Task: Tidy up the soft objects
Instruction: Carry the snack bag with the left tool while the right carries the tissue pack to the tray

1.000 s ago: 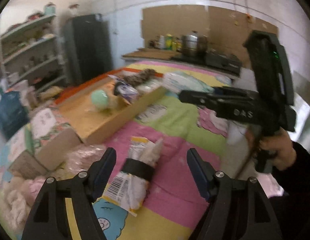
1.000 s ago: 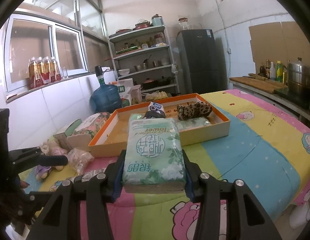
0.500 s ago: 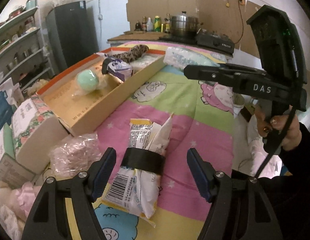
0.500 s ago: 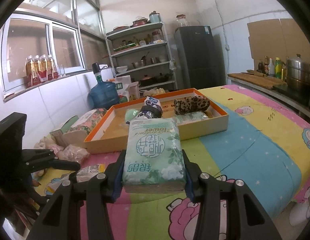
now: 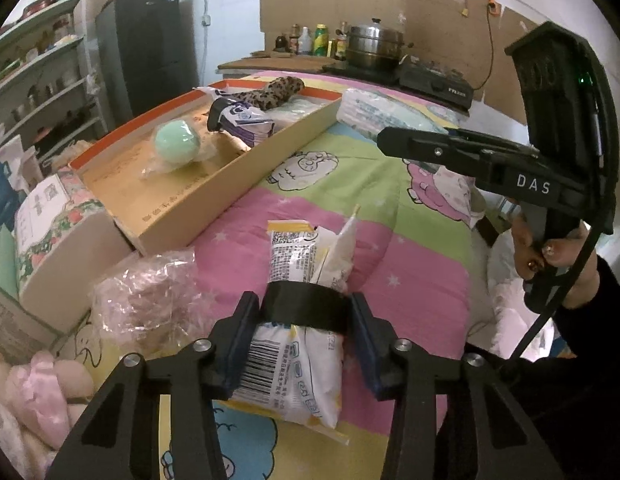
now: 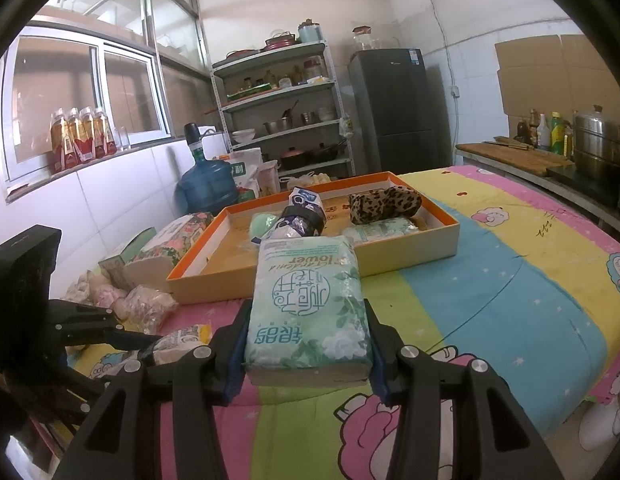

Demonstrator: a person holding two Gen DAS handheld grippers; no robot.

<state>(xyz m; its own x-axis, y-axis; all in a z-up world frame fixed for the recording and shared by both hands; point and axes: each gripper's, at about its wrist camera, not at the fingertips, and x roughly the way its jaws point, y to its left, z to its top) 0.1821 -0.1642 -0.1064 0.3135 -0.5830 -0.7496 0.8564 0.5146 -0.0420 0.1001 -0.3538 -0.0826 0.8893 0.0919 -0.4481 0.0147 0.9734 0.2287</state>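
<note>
In the lower centre of the left wrist view, a white snack packet bound by a black band is clamped between the pads of the left gripper, whose jaws have just been closing; the packet lies on the cartoon-print bedspread. In the lower centre of the right wrist view, a green tissue pack is gripped by the right gripper. Behind it, at mid-frame, an orange-rimmed tray is seen, with a leopard-print pouch inside.
</note>
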